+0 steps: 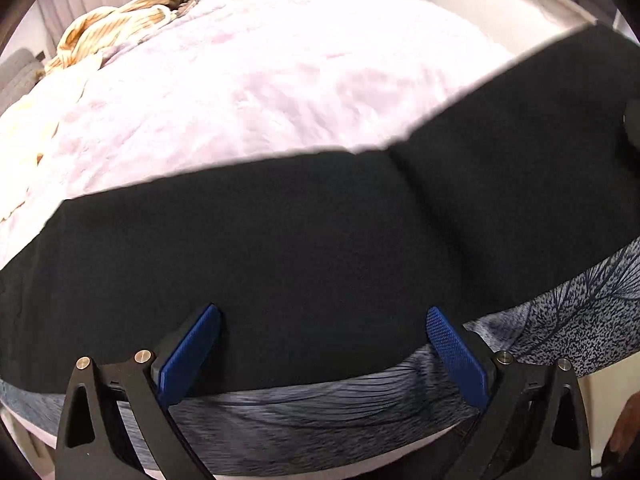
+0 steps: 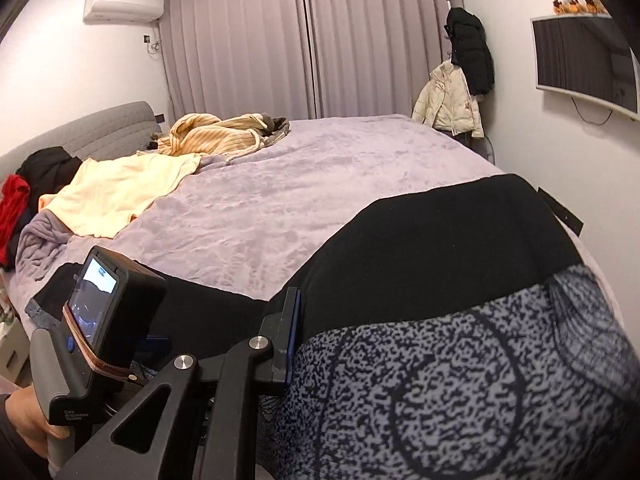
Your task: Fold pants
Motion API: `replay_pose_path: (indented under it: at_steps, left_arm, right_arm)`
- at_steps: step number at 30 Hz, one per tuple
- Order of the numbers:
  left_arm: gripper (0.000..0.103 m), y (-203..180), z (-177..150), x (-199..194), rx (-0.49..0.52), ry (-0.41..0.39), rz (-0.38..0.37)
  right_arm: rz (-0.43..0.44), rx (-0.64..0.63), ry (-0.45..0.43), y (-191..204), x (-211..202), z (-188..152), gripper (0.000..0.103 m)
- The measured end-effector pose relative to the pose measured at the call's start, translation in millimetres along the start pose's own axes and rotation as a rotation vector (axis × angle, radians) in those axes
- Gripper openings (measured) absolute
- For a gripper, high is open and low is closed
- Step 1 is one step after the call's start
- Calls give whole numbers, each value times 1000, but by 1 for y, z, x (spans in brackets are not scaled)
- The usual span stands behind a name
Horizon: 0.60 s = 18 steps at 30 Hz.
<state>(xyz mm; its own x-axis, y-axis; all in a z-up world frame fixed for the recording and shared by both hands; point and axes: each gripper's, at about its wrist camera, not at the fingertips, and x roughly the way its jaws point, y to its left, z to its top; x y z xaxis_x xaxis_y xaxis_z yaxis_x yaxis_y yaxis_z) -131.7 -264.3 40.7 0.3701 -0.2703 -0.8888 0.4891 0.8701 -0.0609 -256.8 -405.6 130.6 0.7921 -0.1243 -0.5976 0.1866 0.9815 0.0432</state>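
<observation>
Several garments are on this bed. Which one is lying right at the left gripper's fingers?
The black pants with the blue-grey patterned lining, stretched along the bed's near edge between the open left gripper fingers. The cream top and striped garment lie far off by the headboard.

It was a home bedroom. A wide bed with a lilac plush cover and a grey padded headboard filled the room, with loose clothes heaped near the headboard. Full-length curtains covered the far wall, an air conditioner hung high beside them, jackets hung in the corner, and a television was mounted on the side wall.
</observation>
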Motion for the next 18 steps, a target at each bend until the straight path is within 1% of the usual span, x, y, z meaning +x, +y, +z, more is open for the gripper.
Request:
replay_pose_path:
  at_steps: [3, 5, 6, 8, 11, 12, 14, 15, 18]
  left_arm:
    - [103, 51, 11, -30, -101, -79, -47]
    - [103, 89, 16, -42, -167, -100, -71]
    - [103, 109, 17, -46, -201, -108, -68]
    - [103, 151, 14, -53, -278, -131, -37]
    - [103, 205, 6, -60, -391, -142, -11]
    - [103, 229, 1, -61, -425, -145, -10]
    - [103, 257, -14, -65, -486, -161, -2]
    - [103, 264, -26, -71, -507, -170, 3]
    - [103, 287, -37, -73, -538, -184, -9]
  right_arm:
    - [-50, -81, -40, 35, -5, 18, 16]
    - [-103, -174, -69, 70, -1, 23, 16]
    - [-125, -225, -82, 89, 2, 22, 16]
    - [-119, -290, -83, 123, 15, 18, 16]
    - [-119, -406, -67, 172, 40, 1, 16]
    - [-114, -445, -59, 188, 48, -5, 16]
    - [-130, -558, -52, 220, 64, -21, 16]
    - [-138, -616, -46, 234, 72, -30, 16]
    - [-190, -782, -15, 267, 97, -63, 16]
